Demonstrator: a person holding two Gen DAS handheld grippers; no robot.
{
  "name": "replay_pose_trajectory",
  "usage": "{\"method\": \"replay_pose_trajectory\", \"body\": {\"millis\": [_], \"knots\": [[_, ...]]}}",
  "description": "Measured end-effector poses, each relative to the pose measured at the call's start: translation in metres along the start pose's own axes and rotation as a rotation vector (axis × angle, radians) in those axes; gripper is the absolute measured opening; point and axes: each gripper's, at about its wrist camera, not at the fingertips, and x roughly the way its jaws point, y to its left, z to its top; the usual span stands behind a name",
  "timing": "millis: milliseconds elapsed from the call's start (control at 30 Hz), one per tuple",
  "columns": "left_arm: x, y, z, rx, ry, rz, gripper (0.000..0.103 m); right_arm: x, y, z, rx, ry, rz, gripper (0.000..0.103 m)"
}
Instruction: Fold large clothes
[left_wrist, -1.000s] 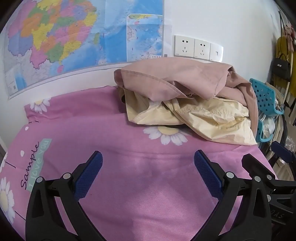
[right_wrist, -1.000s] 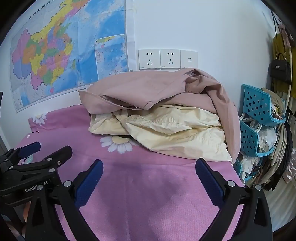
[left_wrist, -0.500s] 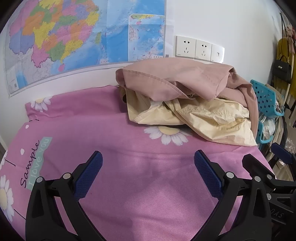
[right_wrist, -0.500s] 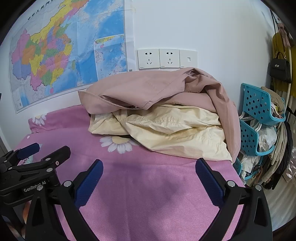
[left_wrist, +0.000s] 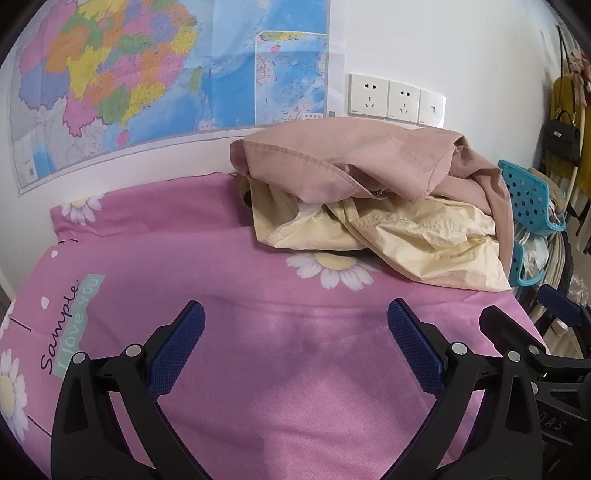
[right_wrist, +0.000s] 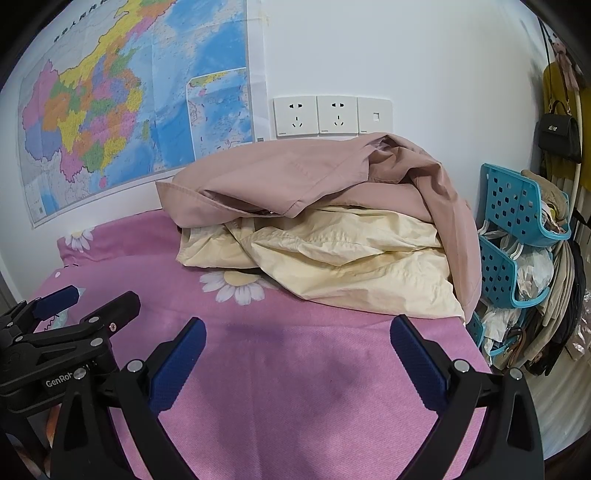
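A dusty-pink garment (left_wrist: 343, 158) (right_wrist: 288, 177) lies crumpled on top of a pale yellow garment (left_wrist: 417, 240) (right_wrist: 343, 258) at the far right of a pink daisy-print bed cover (left_wrist: 184, 258) (right_wrist: 295, 387), against the wall. My left gripper (left_wrist: 295, 317) is open and empty, low over the cover, well short of the pile. My right gripper (right_wrist: 297, 332) is open and empty, just short of the yellow garment's near edge. Each gripper shows at the edge of the other's view: the right one (left_wrist: 532, 325), the left one (right_wrist: 85, 302).
A map (left_wrist: 147, 74) and wall sockets (right_wrist: 332, 115) hang on the white wall behind the pile. Blue plastic baskets (right_wrist: 517, 206) stuffed with clothes and hangers stand right of the bed. A black handbag (right_wrist: 559, 133) hangs further right.
Both grippers have crept slightly forward and right toward the pile. The clothes have not moved and both grippers stay open.
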Motion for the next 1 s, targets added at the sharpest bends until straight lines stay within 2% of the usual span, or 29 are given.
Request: {"method": "replay_pose_trajectory", "body": {"millis": [1000], "knots": [[0.0015, 0.0008, 0.0007, -0.004, 0.003, -0.005, 0.098, 0.0029, -0.0003, 0.0018, 0.003, 0.005, 0.009, 0.097]]}}
